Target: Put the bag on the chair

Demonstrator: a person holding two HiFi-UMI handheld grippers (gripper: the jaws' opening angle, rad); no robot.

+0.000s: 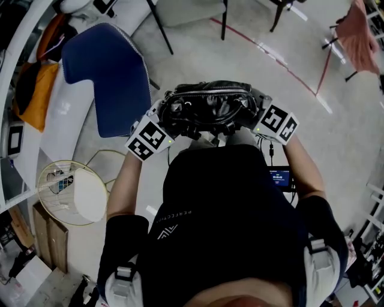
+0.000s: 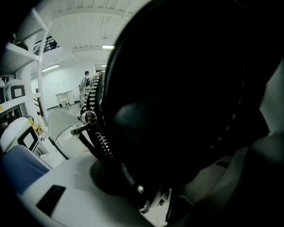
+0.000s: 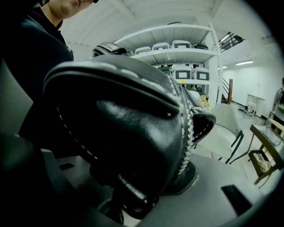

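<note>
A black leather bag [image 1: 207, 105] with a silver zip hangs in the air in front of the person's chest, held between both grippers. My left gripper [image 1: 167, 124] is shut on its left end and my right gripper [image 1: 255, 118] on its right end. The blue chair [image 1: 108, 78] stands on the floor to the left of the bag, its seat bare. In the left gripper view the bag [image 2: 186, 88] fills the space between the jaws of the left gripper [image 2: 151, 186], and a corner of the blue chair [image 2: 17, 166] shows low on the left. In the right gripper view the bag [image 3: 120, 119] sits in the right gripper [image 3: 142, 190].
A round wire basket [image 1: 66, 192] with a white thing in it stands at the lower left. Another pale chair [image 1: 192, 9] is beyond the bag. Shelving [image 1: 18, 90] with orange cloth lines the left side. A pink cloth [image 1: 360, 36] hangs at the top right.
</note>
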